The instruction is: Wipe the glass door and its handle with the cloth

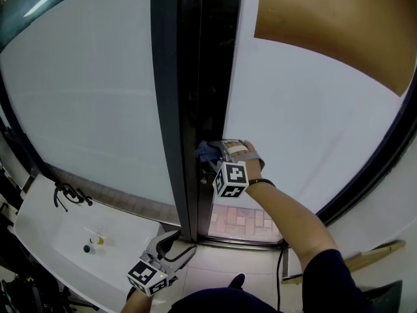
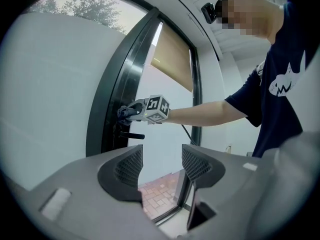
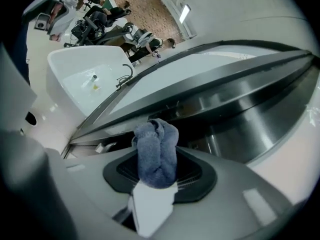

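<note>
Cloth: blue-grey cloth (image 3: pixel 156 154), bunched into a thick roll; its long axis runs along the jaws and its free end points out of them at the frame
Cloth place: against the dark frame (image 1: pixel 176 109) at the door's edge, about halfway up, just above the handle
Handle: a short dark lever (image 2: pixel 131 135), lying level and sticking out from the frame toward the room; whether the cloth touches it cannot be told
Door: pale frosted glass (image 1: pixel 85 90) left of the frame, with a second pale pane to the right; the frame runs top to bottom in the head view
Right gripper: right gripper (image 3: pixel 157 171) pinches the near end of the cloth between its jaws, pads closed on the roll; its tip faces the frame and its marker cube faces back toward the person
Right arm: forearm (image 1: pixel 287 207) stretched out nearly straight from a dark sleeve, reaching up and left to the frame
Left gripper: left gripper (image 2: pixel 161 165) hangs low near the person's body, well apart from the door; its jaws are spread with nothing between them, only paving and the door's foot seen through the gap
Around: a white sink (image 1: pixel 39 227) with a dark tap (image 1: pixel 68 194) at lower left, near the left gripper; a tan blind (image 1: pixel 326 31) over the top of the right pane; brick paving (image 1: pixel 238 223) beyond the door's foot; a black cable (image 1: pixel 281 272) down by the floor at the right
In the way: nothing stands between the cloth and the frame
</note>
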{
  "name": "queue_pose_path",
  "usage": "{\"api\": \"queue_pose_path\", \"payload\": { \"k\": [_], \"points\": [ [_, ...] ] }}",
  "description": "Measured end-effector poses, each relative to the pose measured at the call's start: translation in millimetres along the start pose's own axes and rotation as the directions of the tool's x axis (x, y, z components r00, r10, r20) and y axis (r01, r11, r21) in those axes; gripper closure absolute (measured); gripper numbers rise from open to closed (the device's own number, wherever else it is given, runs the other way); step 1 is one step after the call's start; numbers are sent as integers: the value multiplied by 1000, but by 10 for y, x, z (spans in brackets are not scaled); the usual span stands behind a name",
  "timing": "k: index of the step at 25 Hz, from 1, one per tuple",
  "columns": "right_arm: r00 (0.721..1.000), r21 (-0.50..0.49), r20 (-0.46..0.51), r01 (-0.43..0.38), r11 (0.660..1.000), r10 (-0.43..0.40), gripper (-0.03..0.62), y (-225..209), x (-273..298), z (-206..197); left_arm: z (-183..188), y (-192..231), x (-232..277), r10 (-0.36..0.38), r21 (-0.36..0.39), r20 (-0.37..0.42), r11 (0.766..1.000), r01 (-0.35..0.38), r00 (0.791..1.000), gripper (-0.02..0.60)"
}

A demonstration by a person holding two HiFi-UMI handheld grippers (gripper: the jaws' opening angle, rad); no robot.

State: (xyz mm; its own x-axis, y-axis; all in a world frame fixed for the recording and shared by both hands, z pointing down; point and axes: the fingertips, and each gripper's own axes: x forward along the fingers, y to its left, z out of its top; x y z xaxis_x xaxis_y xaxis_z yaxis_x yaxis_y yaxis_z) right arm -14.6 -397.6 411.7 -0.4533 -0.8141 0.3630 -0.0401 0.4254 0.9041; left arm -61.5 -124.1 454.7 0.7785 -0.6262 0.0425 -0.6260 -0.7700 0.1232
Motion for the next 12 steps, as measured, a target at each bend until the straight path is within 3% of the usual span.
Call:
{"api": "queue_pose_path", "payload": {
  "k": [6,12],
  "points": [
    [999,-118,-37,-5,993,0,437,159,-52,-198,-41,34,11,-6,-7,4,1000,6,1000,341],
    [987,-147,-160,-38,988,15,439,352,-290,-895,-58,-16,133,-46,-3,4,999,46,999,341]
  ]
}}
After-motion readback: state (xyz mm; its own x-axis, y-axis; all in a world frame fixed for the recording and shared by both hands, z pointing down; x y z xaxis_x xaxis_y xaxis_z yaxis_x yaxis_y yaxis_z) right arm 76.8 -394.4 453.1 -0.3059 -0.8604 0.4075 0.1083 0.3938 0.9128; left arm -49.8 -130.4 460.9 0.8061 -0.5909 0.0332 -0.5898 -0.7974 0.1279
